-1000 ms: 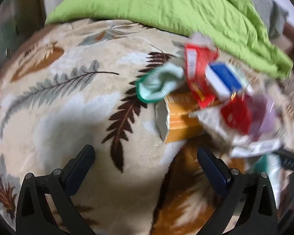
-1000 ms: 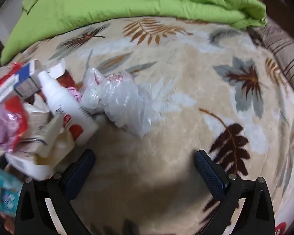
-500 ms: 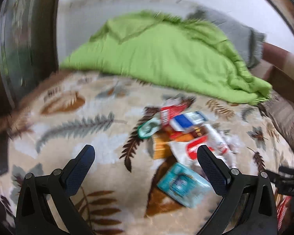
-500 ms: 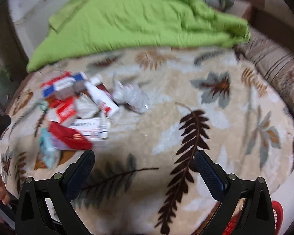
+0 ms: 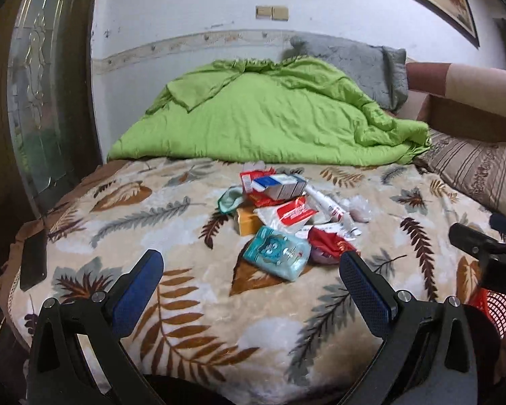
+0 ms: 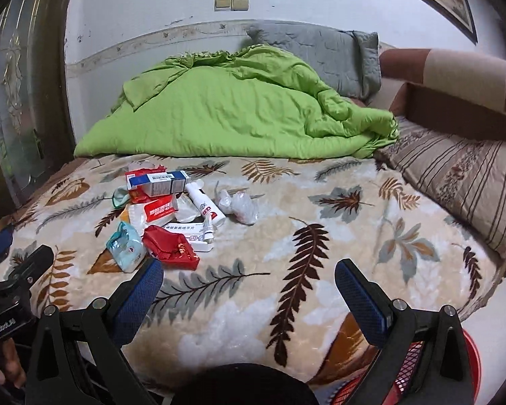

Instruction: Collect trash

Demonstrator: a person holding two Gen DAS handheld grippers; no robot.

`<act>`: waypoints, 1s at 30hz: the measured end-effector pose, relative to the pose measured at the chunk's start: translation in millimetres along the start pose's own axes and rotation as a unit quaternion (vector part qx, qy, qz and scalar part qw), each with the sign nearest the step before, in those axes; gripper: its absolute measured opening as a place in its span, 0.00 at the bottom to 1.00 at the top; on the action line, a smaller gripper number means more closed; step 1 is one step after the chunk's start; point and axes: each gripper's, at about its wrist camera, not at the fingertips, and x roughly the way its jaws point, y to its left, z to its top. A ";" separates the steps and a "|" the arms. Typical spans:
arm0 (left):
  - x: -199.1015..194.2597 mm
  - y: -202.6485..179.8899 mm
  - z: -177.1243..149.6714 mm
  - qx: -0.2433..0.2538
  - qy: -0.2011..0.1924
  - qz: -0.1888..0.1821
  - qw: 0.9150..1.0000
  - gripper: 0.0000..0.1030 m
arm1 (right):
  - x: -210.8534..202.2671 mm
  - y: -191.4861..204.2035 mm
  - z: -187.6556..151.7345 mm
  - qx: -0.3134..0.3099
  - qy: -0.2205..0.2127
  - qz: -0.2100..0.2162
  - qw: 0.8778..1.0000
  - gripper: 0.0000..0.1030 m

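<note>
Both of my claws hang spread and empty at the foot of the bed (image 6: 320, 202), well back from the trash pile (image 5: 283, 216). The left claw (image 5: 251, 278) points almost straight at the pile; the right claw (image 6: 249, 280) has it off to its left.

My worry is the heap itself: boxes, packets and a white bottle (image 6: 205, 204) lie overlapped, so a reach into the middle would likely nudge neighbours apart or pinch two things at once. The plush leaf-print blanket (image 6: 354, 236) is soft (it will probably give under a push), and a low, flat item such as the teal packet (image 5: 276, 251) could get pressed in rather than lifted. The crumpled clear plastic (image 6: 239, 204) just right of the bottle looks slippery and light.

The pile sits mid-bed, short of the green duvet (image 5: 270, 118). A red mesh basket (image 6: 415, 364) shows at the bed's near corner, presumably the bin.
</note>
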 end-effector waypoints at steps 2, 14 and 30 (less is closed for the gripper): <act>2.7 2.0 -2.9 -0.007 0.002 0.008 1.000 1.00 | 0.6 1.8 -0.2 -0.009 -0.002 -0.008 1.000 1.00; 11.3 9.5 -5.6 -0.009 0.018 0.006 1.000 1.00 | 2.9 4.5 -2.9 -0.019 -0.004 -0.014 1.000 1.00; 12.5 10.1 -6.6 -0.010 0.022 0.005 1.000 1.00 | 6.0 5.2 -5.5 -0.023 0.006 -0.015 1.000 1.00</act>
